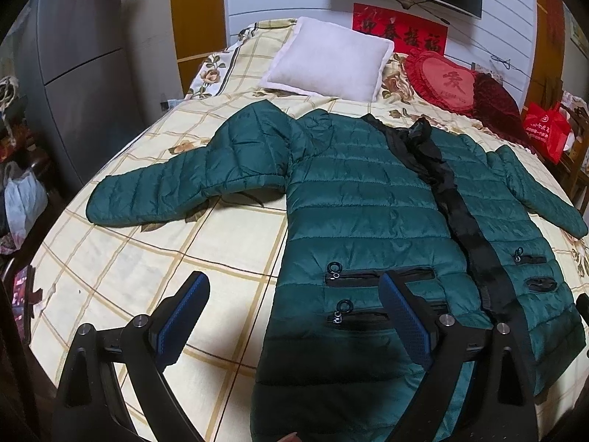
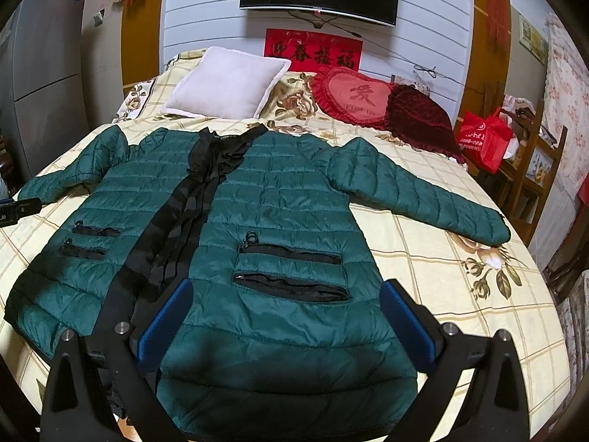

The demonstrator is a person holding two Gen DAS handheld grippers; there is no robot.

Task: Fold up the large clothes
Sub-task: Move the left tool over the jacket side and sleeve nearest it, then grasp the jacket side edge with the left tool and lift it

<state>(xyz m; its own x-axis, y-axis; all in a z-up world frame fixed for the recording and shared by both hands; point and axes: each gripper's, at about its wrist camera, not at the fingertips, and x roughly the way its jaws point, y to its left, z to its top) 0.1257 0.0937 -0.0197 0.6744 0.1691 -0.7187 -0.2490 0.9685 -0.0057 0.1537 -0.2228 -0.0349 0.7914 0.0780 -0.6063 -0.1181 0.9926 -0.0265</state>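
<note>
A dark green quilted jacket [image 1: 360, 199] lies flat, front up, on the bed, sleeves spread to both sides, with a black zipper strip down the middle. It also shows in the right wrist view [image 2: 279, 199]. My left gripper [image 1: 294, 287] is open and empty above the jacket's lower left edge, one finger over the bedsheet, the other over the zip pockets. My right gripper [image 2: 287, 294] is open and empty above the jacket's lower right panel, just below its two zip pockets.
The bed [image 1: 165, 250] has a cream checked floral sheet. A white pillow [image 1: 327, 60] and red heart cushions [image 1: 452, 81] lie at the head. A red bag [image 2: 486, 140] and wooden chair [image 2: 533, 169] stand at the right. A grey fridge [image 1: 73, 73] stands at the left.
</note>
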